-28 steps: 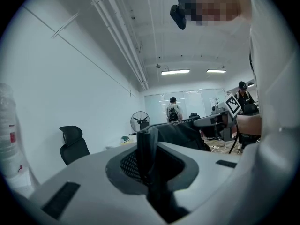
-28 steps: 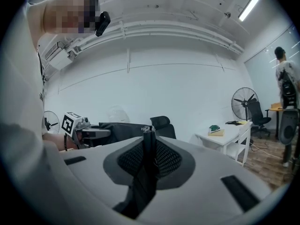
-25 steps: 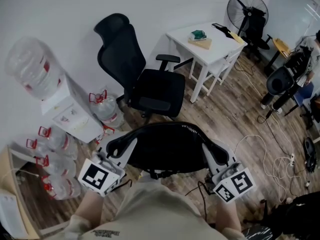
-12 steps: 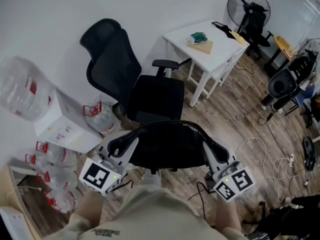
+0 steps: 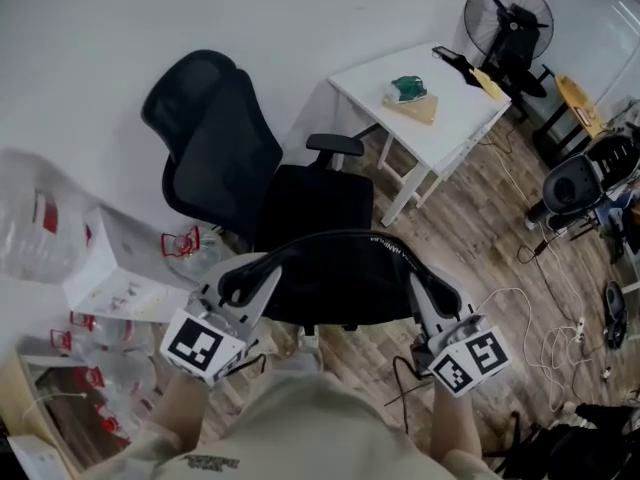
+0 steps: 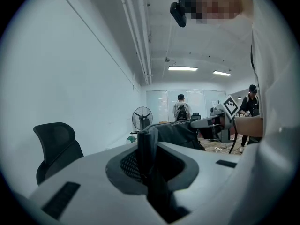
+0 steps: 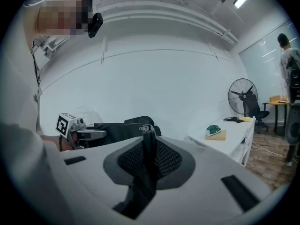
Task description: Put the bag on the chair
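Note:
A black bag (image 5: 340, 286) hangs stretched between my two grippers, in front of my body. My left gripper (image 5: 236, 290) is shut on the bag's left edge, and dark fabric (image 6: 146, 146) sits pinched between its jaws. The bag's right edge is clamped in my right gripper (image 5: 421, 290), with a fold of fabric (image 7: 149, 146) between the pads. A black office chair (image 5: 312, 200) with a high back and headrest stands just beyond the bag, seat facing me. The bag's far edge overlaps the seat's front edge in the head view. The chair's back (image 6: 56, 144) also shows in the left gripper view.
A white table (image 5: 455, 118) with a green item on a book (image 5: 408, 90) stands right of the chair. A standing fan (image 5: 510, 18) is behind it. Large water bottles (image 5: 40, 223) and a white box (image 5: 120, 278) crowd the left. Cables (image 5: 545, 318) lie on the wood floor.
The chair has drawn nearer and shifted left in the head view. The bag stays stretched between both grippers and now overlaps the seat's front edge.

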Demonstrator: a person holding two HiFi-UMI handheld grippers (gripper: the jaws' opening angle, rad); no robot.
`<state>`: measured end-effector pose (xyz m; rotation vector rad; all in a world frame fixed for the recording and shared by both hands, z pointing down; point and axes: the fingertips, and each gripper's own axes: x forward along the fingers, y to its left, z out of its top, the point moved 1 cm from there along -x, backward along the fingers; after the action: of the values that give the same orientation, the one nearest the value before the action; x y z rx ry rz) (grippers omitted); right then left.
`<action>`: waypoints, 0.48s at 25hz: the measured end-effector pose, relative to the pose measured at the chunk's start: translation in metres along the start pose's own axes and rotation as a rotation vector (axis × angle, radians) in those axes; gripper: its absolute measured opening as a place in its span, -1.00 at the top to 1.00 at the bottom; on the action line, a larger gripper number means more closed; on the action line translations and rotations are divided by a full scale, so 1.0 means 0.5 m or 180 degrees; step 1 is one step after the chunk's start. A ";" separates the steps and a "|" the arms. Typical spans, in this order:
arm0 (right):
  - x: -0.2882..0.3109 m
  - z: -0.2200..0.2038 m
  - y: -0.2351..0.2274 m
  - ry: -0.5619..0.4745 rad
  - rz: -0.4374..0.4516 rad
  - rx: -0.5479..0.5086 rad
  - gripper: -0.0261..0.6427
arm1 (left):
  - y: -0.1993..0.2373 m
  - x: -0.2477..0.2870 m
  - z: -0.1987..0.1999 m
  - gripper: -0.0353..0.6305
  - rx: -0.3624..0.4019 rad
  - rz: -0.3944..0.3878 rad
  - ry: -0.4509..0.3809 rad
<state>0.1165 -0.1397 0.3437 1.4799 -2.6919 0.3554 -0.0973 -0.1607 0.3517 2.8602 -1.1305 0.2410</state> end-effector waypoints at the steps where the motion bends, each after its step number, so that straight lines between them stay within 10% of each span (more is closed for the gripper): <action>1: 0.021 0.005 -0.009 0.0006 0.0000 0.0003 0.72 | 0.018 0.012 0.003 0.71 0.0003 0.0001 0.0004; 12: 0.159 0.024 -0.055 0.0047 0.0056 0.0039 0.72 | 0.137 0.078 0.009 0.71 -0.0013 0.0091 0.0011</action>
<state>0.0975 -0.2224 0.3490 1.4517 -2.6978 0.3829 -0.1151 -0.2375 0.3533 2.8407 -1.1704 0.2448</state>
